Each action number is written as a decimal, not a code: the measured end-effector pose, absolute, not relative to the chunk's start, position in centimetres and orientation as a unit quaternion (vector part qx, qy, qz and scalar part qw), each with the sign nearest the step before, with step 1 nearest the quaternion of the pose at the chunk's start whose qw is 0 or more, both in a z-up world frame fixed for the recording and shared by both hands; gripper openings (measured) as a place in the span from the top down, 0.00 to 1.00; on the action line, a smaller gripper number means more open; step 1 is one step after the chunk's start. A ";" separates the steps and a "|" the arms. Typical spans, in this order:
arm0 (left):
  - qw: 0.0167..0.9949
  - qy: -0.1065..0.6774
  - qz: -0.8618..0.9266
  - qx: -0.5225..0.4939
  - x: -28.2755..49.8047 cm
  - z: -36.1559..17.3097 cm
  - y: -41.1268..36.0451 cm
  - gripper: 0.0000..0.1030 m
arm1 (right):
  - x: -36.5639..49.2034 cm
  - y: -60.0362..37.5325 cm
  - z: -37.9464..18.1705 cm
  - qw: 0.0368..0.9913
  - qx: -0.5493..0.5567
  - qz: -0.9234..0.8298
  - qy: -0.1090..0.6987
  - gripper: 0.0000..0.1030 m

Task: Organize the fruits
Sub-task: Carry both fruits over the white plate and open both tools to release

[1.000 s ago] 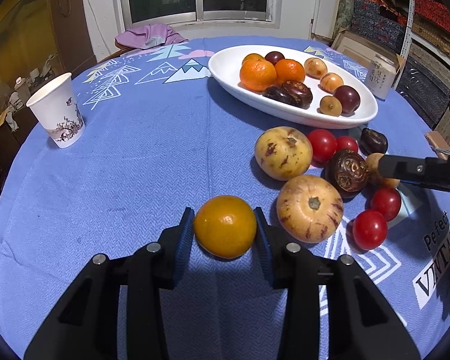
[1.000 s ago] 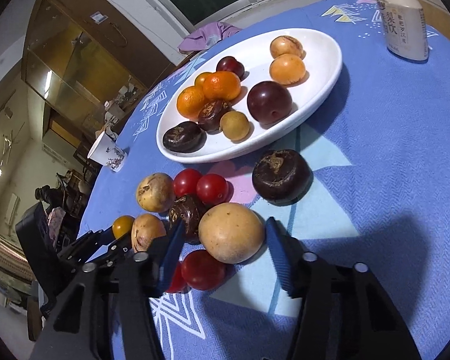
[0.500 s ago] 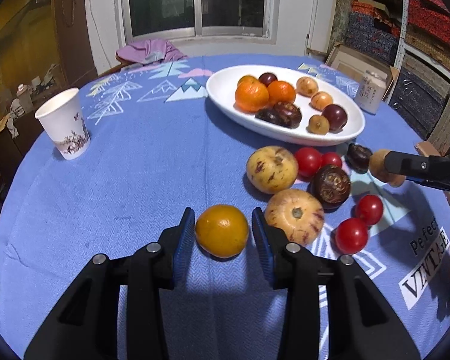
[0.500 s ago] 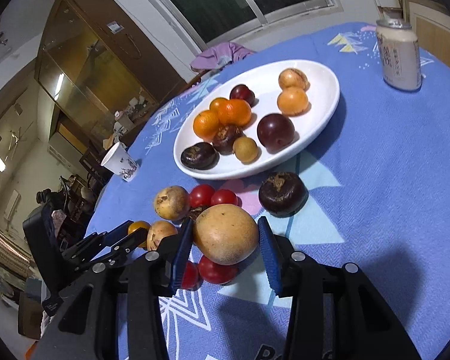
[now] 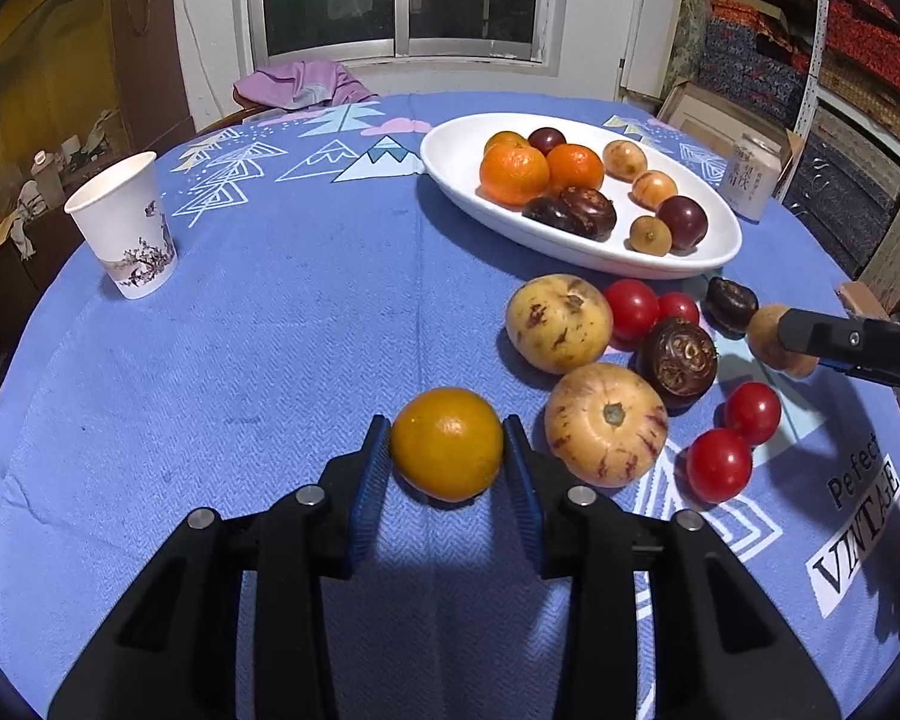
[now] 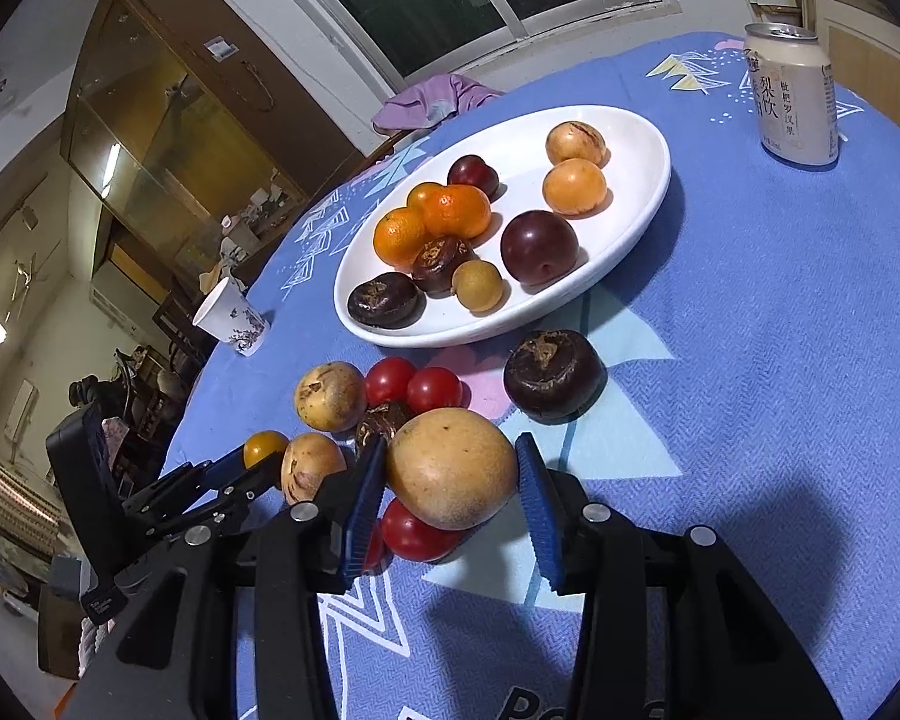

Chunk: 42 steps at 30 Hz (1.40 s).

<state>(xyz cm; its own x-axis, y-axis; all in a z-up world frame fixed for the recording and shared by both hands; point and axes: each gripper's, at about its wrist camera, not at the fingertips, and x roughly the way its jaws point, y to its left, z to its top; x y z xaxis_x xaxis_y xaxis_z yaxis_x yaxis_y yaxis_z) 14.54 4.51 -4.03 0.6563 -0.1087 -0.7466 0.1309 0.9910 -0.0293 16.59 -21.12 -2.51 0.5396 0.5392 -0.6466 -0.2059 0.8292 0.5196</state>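
Left gripper (image 5: 447,459) is closing its blue pads on the yellow-orange fruit (image 5: 447,443), both pads touching its sides, the fruit sitting low over the blue tablecloth (image 5: 270,360). Right gripper (image 6: 450,489) is clamping the tan round fruit (image 6: 450,468), which is looking lifted above a red tomato (image 6: 417,534). Just beyond, loose fruit is clustering: two speckled pale fruits (image 5: 606,423), a dark brown fruit (image 5: 678,363), more tomatoes. Further back, the white oval plate (image 5: 450,150) is carrying oranges, plums and small brown fruits. A paper cup (image 5: 123,225) is standing far left, a drink can (image 6: 792,96) far right.
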 end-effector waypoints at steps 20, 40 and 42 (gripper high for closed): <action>0.925 0.366 -0.102 0.013 15.8 1.0 1.4 0.64 | 16.2 -23.4 1.1 0.872 0.223 0.217 0.378 0.57; 0.903 0.401 -0.152 0.024 25.9 -1.1 -6.7 0.64 | 30.3 -18.8 0.7 0.871 0.188 0.190 0.412 0.57; 0.903 0.400 -0.154 0.027 26.0 -1.2 -6.7 0.64 | 30.8 -19.0 0.2 0.871 0.187 0.181 0.416 0.55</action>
<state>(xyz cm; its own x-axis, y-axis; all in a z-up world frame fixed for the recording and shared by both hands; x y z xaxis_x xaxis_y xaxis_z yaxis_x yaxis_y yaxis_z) 25.97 -6.67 -1.18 0.6332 -0.2560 -0.7304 0.2992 0.9513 -0.0741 30.77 -18.99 0.19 0.5876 0.4715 -0.6576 -0.1602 0.8644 0.4766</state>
